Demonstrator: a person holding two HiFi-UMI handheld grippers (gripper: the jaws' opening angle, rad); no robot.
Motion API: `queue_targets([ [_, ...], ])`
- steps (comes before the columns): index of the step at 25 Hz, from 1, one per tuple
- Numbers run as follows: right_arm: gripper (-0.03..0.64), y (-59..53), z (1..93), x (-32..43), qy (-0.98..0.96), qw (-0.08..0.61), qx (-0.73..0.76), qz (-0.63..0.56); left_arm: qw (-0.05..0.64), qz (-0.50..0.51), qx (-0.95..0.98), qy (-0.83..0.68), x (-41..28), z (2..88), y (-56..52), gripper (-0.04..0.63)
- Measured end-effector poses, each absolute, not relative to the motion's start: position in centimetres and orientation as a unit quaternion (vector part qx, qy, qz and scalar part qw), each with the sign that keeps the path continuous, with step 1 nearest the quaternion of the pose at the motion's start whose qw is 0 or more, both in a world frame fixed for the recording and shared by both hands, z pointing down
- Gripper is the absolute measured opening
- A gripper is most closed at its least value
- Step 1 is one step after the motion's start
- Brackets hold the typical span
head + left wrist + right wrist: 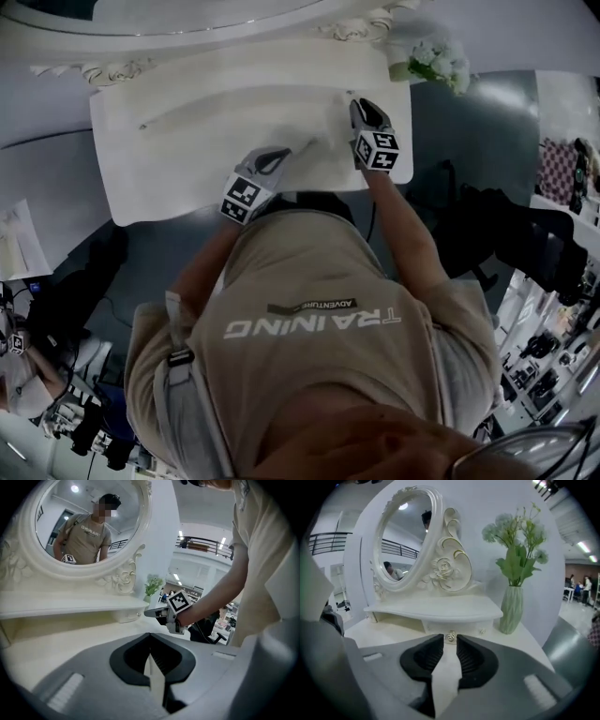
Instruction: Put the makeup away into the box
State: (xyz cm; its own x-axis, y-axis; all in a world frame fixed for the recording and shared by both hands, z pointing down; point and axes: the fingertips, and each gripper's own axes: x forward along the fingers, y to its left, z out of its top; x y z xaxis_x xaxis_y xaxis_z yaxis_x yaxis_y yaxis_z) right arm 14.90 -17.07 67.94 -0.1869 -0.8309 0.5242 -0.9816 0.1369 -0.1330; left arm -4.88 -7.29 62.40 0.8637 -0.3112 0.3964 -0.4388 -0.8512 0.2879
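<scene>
No makeup and no box show in any view. I stand at a white dressing table (187,150). My right gripper (359,105) points at the small drawer under the table's shelf. In the right gripper view its jaws (450,641) stand a little apart, and the drawer's round knob (450,637) shows in the gap at their tips. I cannot tell if the tips touch it. My left gripper (281,157) hovers over the table's front middle. Its jaws (150,637) meet at the tips with nothing in them. The right gripper (157,612) also shows ahead in the left gripper view.
An oval mirror (405,536) in a carved white frame rises at the back above a raised shelf (436,607). A green vase of pale flowers (512,606) stands at the table's right rear corner. Dark chairs and office clutter lie past the table's right edge.
</scene>
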Motion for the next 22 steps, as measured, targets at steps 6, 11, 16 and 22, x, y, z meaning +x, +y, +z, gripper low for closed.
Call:
queue_targets([
  [6, 0.168, -18.9, 70.1, 14.6, -0.747, 0.159, 0.601, 0.236, 0.215, 0.175, 0.926, -0.255, -5.3, 63.2, -8.0, 0.006],
  [11, 0.168, -20.4, 70.4, 14.1, -0.732, 0.127, 0.623, 0.246, 0.264, 0.148, 0.909, -0.288, -4.6, 63.5, -8.2, 0.006],
  [16, 0.101, -19.9, 70.6, 14.8, -0.709, 0.116, 0.639, 0.276, 0.249, 0.148, 0.913, -0.288, -4.6, 62.6, -8.4, 0.006],
  [22, 0.101, -17.9, 70.4, 14.8, -0.716, 0.141, 0.622, 0.285, 0.235, 0.127, 0.911, -0.315, -5.1, 60.8, -8.9, 0.006],
])
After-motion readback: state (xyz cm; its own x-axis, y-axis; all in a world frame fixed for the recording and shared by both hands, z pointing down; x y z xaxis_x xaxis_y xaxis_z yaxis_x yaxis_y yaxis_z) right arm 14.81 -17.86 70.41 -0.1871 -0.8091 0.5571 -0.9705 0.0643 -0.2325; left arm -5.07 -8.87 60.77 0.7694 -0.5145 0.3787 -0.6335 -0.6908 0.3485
